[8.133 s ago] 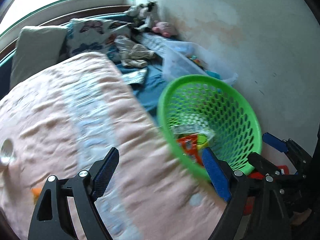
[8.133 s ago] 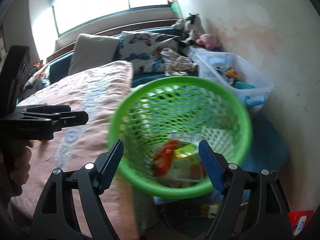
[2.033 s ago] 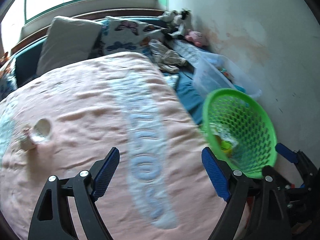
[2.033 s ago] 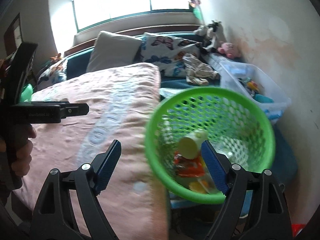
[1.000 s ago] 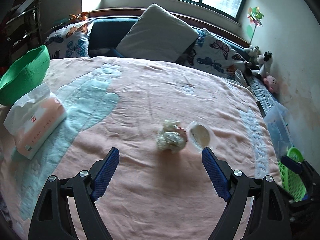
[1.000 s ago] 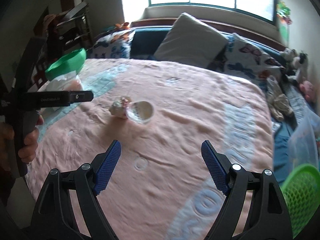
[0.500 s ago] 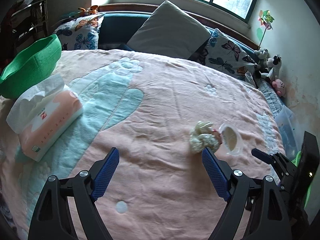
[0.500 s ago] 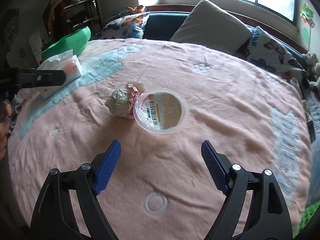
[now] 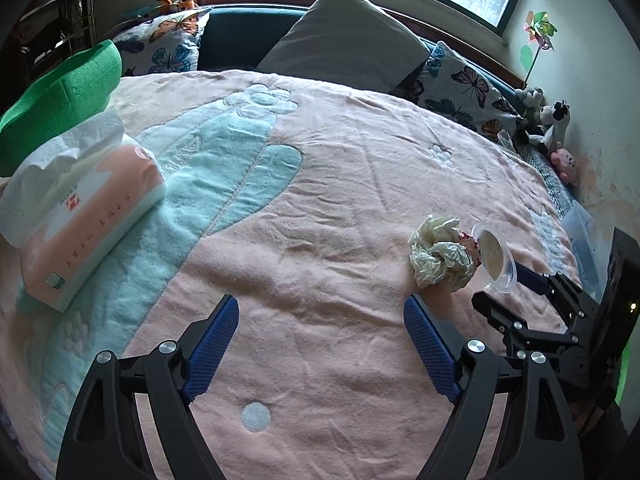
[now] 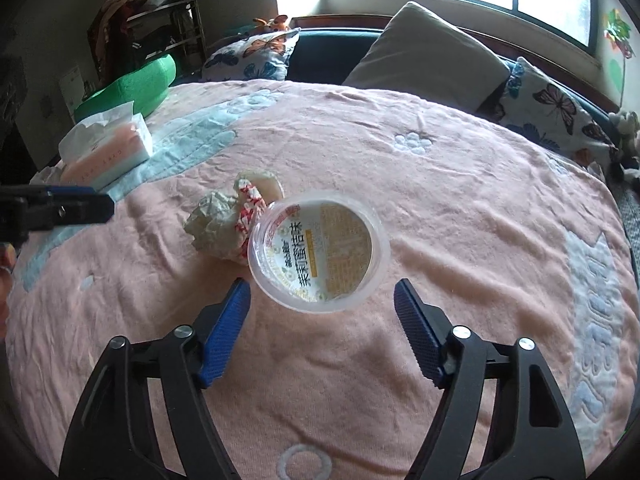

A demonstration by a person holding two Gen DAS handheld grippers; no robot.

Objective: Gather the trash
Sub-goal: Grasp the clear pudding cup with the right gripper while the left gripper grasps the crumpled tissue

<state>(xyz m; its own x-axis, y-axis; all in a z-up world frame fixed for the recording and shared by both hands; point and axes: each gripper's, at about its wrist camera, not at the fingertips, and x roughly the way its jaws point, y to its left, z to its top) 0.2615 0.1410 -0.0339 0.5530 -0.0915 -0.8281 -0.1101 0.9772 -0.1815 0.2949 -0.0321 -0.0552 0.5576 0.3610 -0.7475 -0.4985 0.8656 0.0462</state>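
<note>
A clear plastic cup (image 10: 319, 251) with a printed yellow label lies on its side on the pink blanket, mouth toward my right gripper (image 10: 322, 294), which is open and empty just short of its rim. A crumpled cream wrapper (image 10: 224, 224) with a red-patterned scrap lies against the cup's left side. In the left wrist view the wrapper (image 9: 440, 254) and cup (image 9: 494, 256) lie ahead and to the right of my left gripper (image 9: 322, 314), which is open and empty over the blanket. The right gripper (image 9: 532, 292) shows there beside the cup.
A tissue pack (image 9: 80, 208) and a green cushion (image 9: 60, 96) lie at the bed's left edge. Pillows (image 9: 344, 44) line the head of the bed. Stuffed toys (image 9: 548, 120) and a clear bin (image 9: 586, 236) sit by the right wall.
Both grippers turned from the green basket to the bed. The right gripper has closed in on the cup, which looks larger now. The left has edged forward and left.
</note>
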